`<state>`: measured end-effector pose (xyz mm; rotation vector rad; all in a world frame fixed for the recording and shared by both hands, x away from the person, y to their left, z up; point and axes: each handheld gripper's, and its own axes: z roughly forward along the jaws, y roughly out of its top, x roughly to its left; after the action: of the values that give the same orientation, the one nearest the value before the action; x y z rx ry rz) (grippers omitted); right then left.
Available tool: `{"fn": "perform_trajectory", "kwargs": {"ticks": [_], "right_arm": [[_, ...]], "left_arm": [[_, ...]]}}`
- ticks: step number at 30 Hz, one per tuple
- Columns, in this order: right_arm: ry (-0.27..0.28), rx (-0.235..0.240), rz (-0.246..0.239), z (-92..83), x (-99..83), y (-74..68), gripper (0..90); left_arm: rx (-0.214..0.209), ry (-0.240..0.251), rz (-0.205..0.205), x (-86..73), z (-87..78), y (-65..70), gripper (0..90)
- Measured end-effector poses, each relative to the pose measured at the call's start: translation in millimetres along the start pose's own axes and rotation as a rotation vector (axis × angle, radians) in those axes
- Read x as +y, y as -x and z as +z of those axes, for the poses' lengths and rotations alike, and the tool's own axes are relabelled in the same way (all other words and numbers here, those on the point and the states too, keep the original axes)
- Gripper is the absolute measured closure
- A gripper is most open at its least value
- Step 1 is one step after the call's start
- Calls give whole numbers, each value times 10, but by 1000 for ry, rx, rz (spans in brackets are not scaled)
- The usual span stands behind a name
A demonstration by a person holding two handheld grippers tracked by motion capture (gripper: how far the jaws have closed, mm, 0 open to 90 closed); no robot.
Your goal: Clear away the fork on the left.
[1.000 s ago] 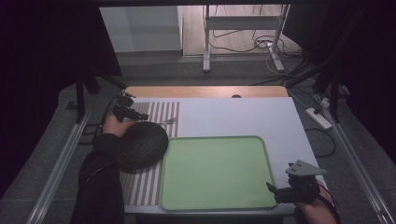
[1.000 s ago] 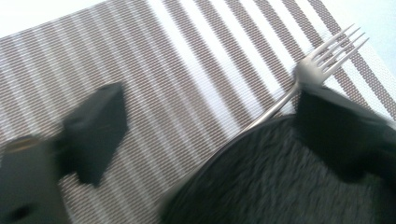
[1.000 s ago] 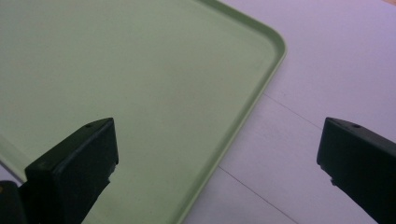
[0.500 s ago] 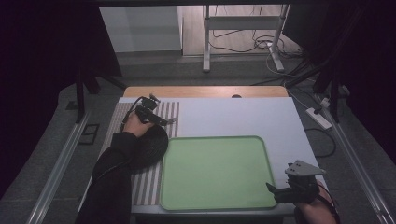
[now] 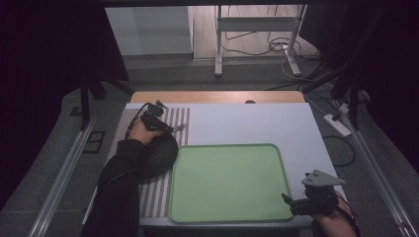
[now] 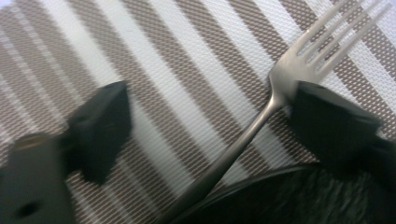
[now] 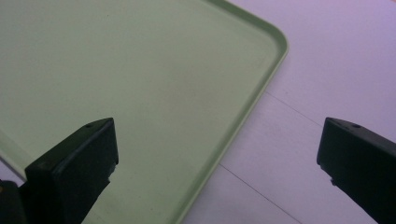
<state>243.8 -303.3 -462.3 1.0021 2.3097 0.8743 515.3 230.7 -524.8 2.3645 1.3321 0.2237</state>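
A: Two grippers are working around the green tray (image 5: 230,182). What is the left gripper (image 5: 165,126) doing?
B: It is hovering left of the tray over the striped placemat (image 5: 153,197), jaws apart and just closing around the fork (image 6: 261,116) without pinching it yet; the fork's handle is touching the dark bowl (image 5: 155,155).
A: And the right gripper (image 5: 289,202)?
B: It is waiting wide open at the tray's near right corner.

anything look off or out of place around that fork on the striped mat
The fork lies slanted across the stripes of the placemat, and its handle end runs under the rim of the dark bowl instead of lying clear beside it. The left gripper straddles it, jaws apart. No spill or damage shows.
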Motion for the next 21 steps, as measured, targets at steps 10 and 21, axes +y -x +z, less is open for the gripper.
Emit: {"fn": "perform_trajectory", "kwargs": {"ticks": [10,21], "right_arm": [[-2,-1,-1,-2,-3,-2,0],[-2,-1,-3,-3,-3,-4,0]], "left_arm": [[26,57,-12,-88,-57,-98,567],[2,50,59,-122,-92,-119,858]]}}
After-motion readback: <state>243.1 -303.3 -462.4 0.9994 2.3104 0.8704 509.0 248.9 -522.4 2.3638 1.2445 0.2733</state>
